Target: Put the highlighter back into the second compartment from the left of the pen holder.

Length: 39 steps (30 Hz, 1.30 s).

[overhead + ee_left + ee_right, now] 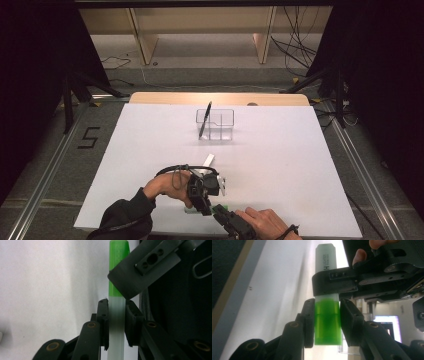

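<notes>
A highlighter with a pale body (116, 335) and a green cap (328, 325) is held just above the white table's near edge. My left gripper (116, 302) is shut on the pale body, a pad against each side. My right gripper (327, 302) is shut on the green cap. In the high view the left gripper (204, 206) reaches down onto the highlighter (223, 206) from above. The right gripper (220, 212) comes in from the bottom edge. Each gripper view shows a jaw of the other gripper crossing the highlighter farther along.
A clear plastic organiser (220, 125) stands at the far middle of the white table (150, 150), with a black pen (205, 120) leaning in its left compartment. A small white piece (208, 160) lies just beyond the left gripper.
</notes>
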### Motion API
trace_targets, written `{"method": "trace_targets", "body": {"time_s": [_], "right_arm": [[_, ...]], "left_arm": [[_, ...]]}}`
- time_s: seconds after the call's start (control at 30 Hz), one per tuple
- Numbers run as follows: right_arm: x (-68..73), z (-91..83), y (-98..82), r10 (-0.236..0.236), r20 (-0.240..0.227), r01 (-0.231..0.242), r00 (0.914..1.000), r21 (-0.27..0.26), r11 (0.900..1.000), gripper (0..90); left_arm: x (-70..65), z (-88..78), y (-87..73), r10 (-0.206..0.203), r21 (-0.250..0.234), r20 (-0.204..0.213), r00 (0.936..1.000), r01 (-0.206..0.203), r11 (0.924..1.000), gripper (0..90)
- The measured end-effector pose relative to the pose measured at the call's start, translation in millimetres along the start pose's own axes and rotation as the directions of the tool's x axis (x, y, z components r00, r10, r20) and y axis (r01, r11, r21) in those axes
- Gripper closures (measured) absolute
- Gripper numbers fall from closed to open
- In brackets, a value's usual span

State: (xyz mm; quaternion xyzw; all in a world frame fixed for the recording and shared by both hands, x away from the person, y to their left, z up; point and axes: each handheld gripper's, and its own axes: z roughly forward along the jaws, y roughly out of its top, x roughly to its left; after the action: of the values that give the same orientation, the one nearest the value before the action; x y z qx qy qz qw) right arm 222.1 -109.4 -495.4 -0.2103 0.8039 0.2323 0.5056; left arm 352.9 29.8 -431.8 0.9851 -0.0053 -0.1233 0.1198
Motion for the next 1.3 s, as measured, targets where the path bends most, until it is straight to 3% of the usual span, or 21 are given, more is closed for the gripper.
{"method": "trace_targets", "body": {"time_s": [0.17, 0.4, 0.5, 0.57, 0.63, 0.67, 0.7, 0.73, 0.77, 0.8, 0.83, 0.87, 0.9, 0.97, 1.0, 1.07, 1.13, 1.2, 1.23, 1.27, 1.3], "right_arm": [[-5.5, -2.9, -2.9, 0.034, -0.014, -0.033, 0.9993, 0.014, 0.999, 54.3], [-11.6, -10.0, -13.1, 0.114, 0.013, -0.114, 0.9934, 0.034, 0.993, 48.1], [-14.0, -12.1, -18.0, 0.147, 0.024, -0.148, 0.9889, 0.037, 0.988, 45.2], [-16.4, -14.0, -20.8, 0.197, 0.033, -0.198, 0.9799, 0.038, 0.980, 43.5], [-19.7, -15.4, -23.9, 0.249, 0.048, -0.250, 0.9674, 0.033, 0.968, 42.8], [-21.5, -15.6, -25.6, 0.277, 0.058, -0.279, 0.9592, 0.036, 0.960, 42.2], [-23.7, -15.2, -27.4, 0.306, 0.068, -0.309, 0.9496, 0.043, 0.950, 41.2], [-25.3, -15.2, -28.9, 0.347, 0.070, -0.350, 0.9353, 0.043, 0.936, 40.8], [-27.1, -15.5, -30.6, 0.385, 0.074, -0.388, 0.9201, 0.036, 0.921, 40.5], [-28.6, -16.0, -31.8, 0.426, 0.077, -0.430, 0.9014, 0.036, 0.902, 39.8], [-30.7, -16.2, -33.2, 0.466, 0.076, -0.469, 0.8817, 0.035, 0.882, 38.7], [-32.4, -16.7, -34.6, 0.509, 0.070, -0.512, 0.8579, 0.035, 0.858, 38.0], [-34.5, -17.1, -36.6, 0.536, 0.065, -0.539, 0.8416, 0.030, 0.842, 37.7], [-38.2, -17.2, -40.4, 0.598, 0.061, -0.600, 0.7994, 0.020, 0.800, 36.6], [-39.6, -17.4, -42.3, 0.634, 0.053, -0.635, 0.7718, 0.016, 0.772, 36.0], [-42.5, -17.8, -46.4, 0.698, 0.041, -0.699, 0.7152, 0.008, 0.716, 34.5], [-45.4, -18.0, -50.7, 0.751, 0.025, -0.752, 0.6595, 0.004, 0.660, 32.7], [-47.6, -19.1, -54.4, 0.798, 0.009, -0.798, 0.6024, -0.004, 0.602, 31.5], [-48.9, -19.3, -56.4, 0.822, -0.005, -0.822, 0.5696, -0.007, 0.570, 30.4], [-49.8, -19.3, -58.2, 0.844, -0.021, -0.844, 0.5357, -0.007, 0.536, 29.2], [-50.2, -19.0, -59.9, 0.865, -0.031, -0.866, 0.5005, -0.004, 0.501, 28.3]], "left_arm": [[3.8, -2.5, -5.9, -0.028, -0.012, -0.021, 0.9994, 0.028, 0.9995, 76.7], [7.3, -9.4, -22.3, -0.083, -0.118, -0.081, 0.9932, 0.074, 0.9903, 76.7], [10.0, -12.0, -31.7, -0.133, -0.193, -0.114, 0.9844, 0.110, 0.9750, 76.7], [11.2, -13.7, -37.3, -0.181, -0.250, -0.147, 0.9724, 0.140, 0.9581, 76.7], [13.1, -17.2, -41.0, -0.208, -0.280, -0.188, 0.9599, 0.150, 0.9483, 76.6], [13.8, -20.0, -42.7, -0.224, -0.309, -0.208, 0.9520, 0.154, 0.9387, 76.7], [14.6, -22.8, -44.4, -0.259, -0.357, -0.222, 0.9400, 0.169, 0.9187, 76.6], [16.0, -25.4, -46.1, -0.297, -0.401, -0.230, 0.9265, 0.188, 0.8965, 76.7], [17.6, -27.9, -48.1, -0.324, -0.434, -0.250, 0.9124, 0.193, 0.8798, 76.6], [19.3, -30.2, -50.2, -0.362, -0.467, -0.262, 0.8947, 0.211, 0.8588, 76.6], [21.0, -32.1, -52.5, -0.382, -0.485, -0.260, 0.8868, 0.222, 0.8457, 76.6], [21.9, -33.3, -54.9, -0.389, -0.504, -0.258, 0.8841, 0.221, 0.8351, 76.6], [22.6, -34.7, -57.1, -0.402, -0.526, -0.255, 0.8794, 0.222, 0.8210, 76.6], [23.2, -36.4, -60.0, -0.422, -0.560, -0.251, 0.8714, 0.225, 0.7975, 76.6], [23.5, -37.6, -61.1, -0.439, -0.584, -0.262, 0.8598, 0.221, 0.7812, 76.6], [25.8, -40.8, -63.8, -0.483, -0.638, -0.247, 0.8400, 0.234, 0.7334, 76.6], [27.5, -43.8, -67.1, -0.529, -0.694, -0.231, 0.8167, 0.243, 0.6779, 76.6], [27.8, -46.2, -69.8, -0.558, -0.724, -0.232, 0.7966, 0.241, 0.6462, 76.6], [28.2, -47.2, -70.9, -0.572, -0.738, -0.237, 0.7852, 0.237, 0.6320, 76.6], [28.8, -48.3, -71.7, -0.582, -0.751, -0.236, 0.7780, 0.234, 0.6172, 76.6], [29.1, -49.0, -72.3, -0.596, -0.769, -0.224, 0.7712, 0.235, 0.5943, 76.6]]}}
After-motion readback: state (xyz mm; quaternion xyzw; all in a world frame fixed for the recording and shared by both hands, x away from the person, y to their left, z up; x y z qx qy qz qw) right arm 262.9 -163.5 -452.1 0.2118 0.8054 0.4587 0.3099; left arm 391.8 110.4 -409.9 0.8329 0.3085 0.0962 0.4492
